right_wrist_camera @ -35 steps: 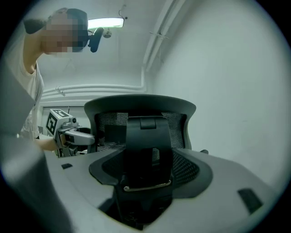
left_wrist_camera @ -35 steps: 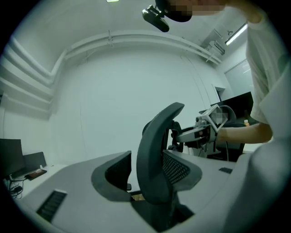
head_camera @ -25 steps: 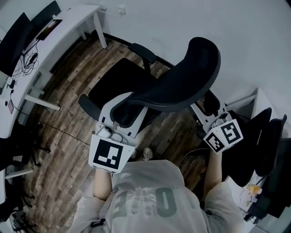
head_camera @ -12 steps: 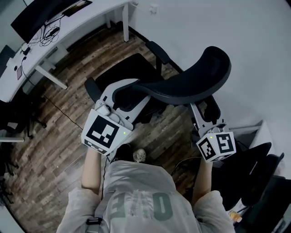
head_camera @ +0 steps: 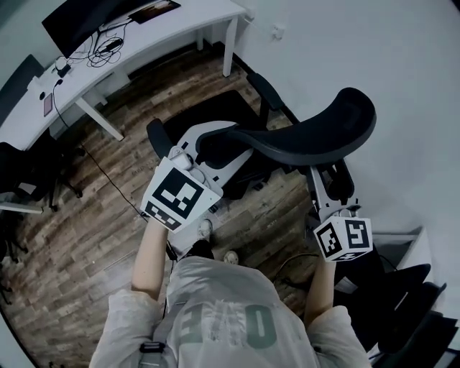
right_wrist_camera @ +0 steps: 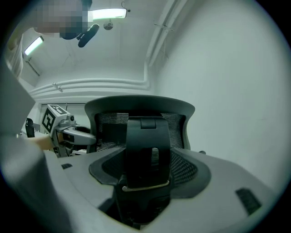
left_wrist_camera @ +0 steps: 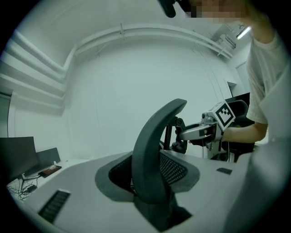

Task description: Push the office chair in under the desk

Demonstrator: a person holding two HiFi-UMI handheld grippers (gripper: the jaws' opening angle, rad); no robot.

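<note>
**Head view.** The only view with the whole setting.
- Office chair [head_camera: 309,136]: black, with a curved backrest, a dark seat and two padded armrests. It stands on the plank floor [head_camera: 93,215] between the person [head_camera: 223,316] and the white table [head_camera: 180,25]. It is apart from the table, and no part of the seat is under the top.
- The seat front faces up-left towards the table and the backrest is nearest the person. The long axis of the backrest runs across the picture, rising to the right.
- The table carries a dark monitor [head_camera: 86,21] and loose cables [head_camera: 100,47].
- Left hand-held gripper [head_camera: 223,147]: at the backrest's left end, with its marker cube towards the person.
- Right hand-held gripper [head_camera: 329,183]: behind the backrest near its right half.

**Left gripper view.** Shows the backrest edge-on, which the head view does not.
- The office chair [left_wrist_camera: 154,136] appears as a narrow grey arc, upright and leaning right at the top.
- Left hand-held gripper [left_wrist_camera: 157,177]: jaws partway apart and closed on the backrest's side edge, which fills the gap between them.
- The right hand-held gripper [left_wrist_camera: 200,132] is level behind the chair, with a sleeve beside it.
- A monitor [left_wrist_camera: 17,154] is at far left.

**Right gripper view.** Shows the chair's rear face only.
- The office chair [right_wrist_camera: 177,127] has a mesh panel in a broad frame, wider than it is tall, and an upright black central spine.
- Right hand-held gripper [right_wrist_camera: 145,177]: jaws closed on that spine, with a thin metal bar crossing its lower end.
- The left hand-held gripper [right_wrist_camera: 72,132] reaches in at the left edge.
</note>
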